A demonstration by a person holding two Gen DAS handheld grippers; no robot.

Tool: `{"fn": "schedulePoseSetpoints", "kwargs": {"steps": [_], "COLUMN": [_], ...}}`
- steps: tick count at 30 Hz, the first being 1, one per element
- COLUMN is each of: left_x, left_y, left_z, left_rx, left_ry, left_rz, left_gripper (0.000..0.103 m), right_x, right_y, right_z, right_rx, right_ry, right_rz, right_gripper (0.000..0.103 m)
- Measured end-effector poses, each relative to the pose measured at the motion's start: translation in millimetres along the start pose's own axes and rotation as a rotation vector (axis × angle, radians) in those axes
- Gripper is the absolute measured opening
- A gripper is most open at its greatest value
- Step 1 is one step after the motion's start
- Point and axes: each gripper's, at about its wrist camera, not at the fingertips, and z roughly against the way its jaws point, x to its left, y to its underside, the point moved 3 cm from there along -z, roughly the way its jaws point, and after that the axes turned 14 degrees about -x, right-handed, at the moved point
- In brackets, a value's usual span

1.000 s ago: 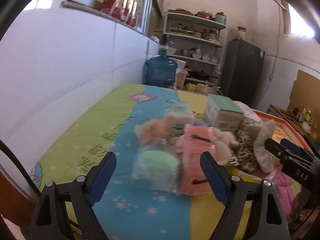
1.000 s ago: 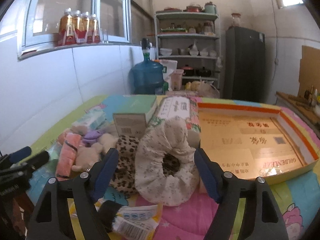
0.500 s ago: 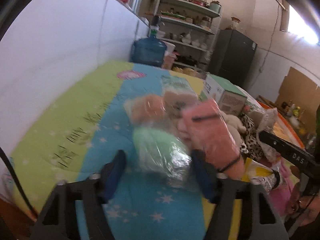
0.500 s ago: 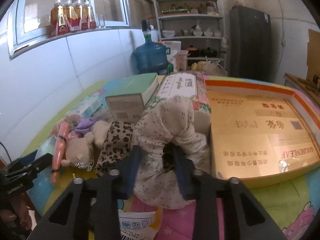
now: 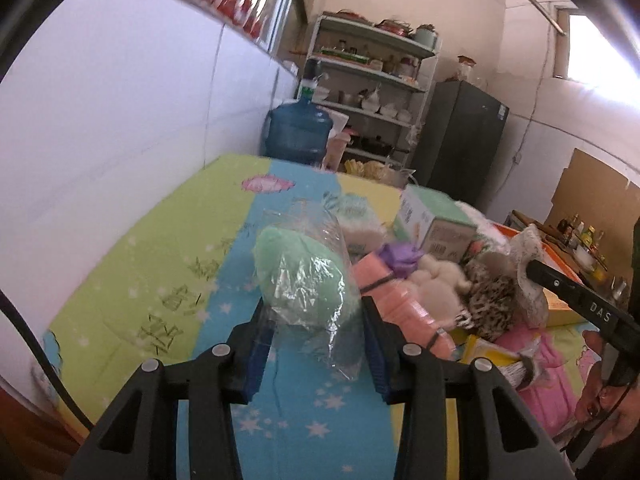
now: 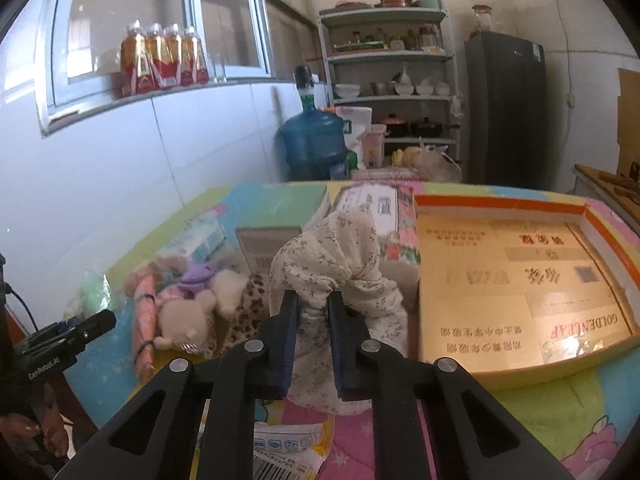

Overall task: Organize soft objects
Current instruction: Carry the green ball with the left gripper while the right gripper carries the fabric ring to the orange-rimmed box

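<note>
Both sets of jaws have just been closing. The green sponge in its clear wrapper (image 5: 304, 280) is now clamped by the left gripper (image 5: 314, 320), where a second ago it lay between wide jaws. The floral cloth (image 6: 340, 268) is pinched narrowly by the right gripper (image 6: 313, 316). The orange-rimmed box (image 6: 500, 204) lies at 3 o'clock of the cloth. Both pieces are judged secured for transfer.

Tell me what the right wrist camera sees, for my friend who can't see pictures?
The right gripper pinches a floral cloth, its fingers having just closed on it. Plush toys lie left of the cloth and an open orange-rimmed box sits on its right.
</note>
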Motion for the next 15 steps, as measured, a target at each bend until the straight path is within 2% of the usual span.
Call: {"fn": "schedulePoseSetpoints", "kwargs": {"steps": [6,15], "left_x": [-36.0,-94.2], "left_y": [-19.4,-45.1], "left_z": [8.9,11.0], "left_rx": [-0.039,-0.07], "left_ry": [0.064,0.145], "left_rz": [-0.062,-0.096], "left_gripper": [0.043,0.043], "right_x": [-4.3,-14.0], "right_y": [-18.5,-51.2], "right_z": [16.2,33.2], "right_rx": [-0.06,-0.15], "right_ry": [-0.001,-0.026], "right_rz": [0.012,0.025], "right_gripper": [0.015,0.01]}}
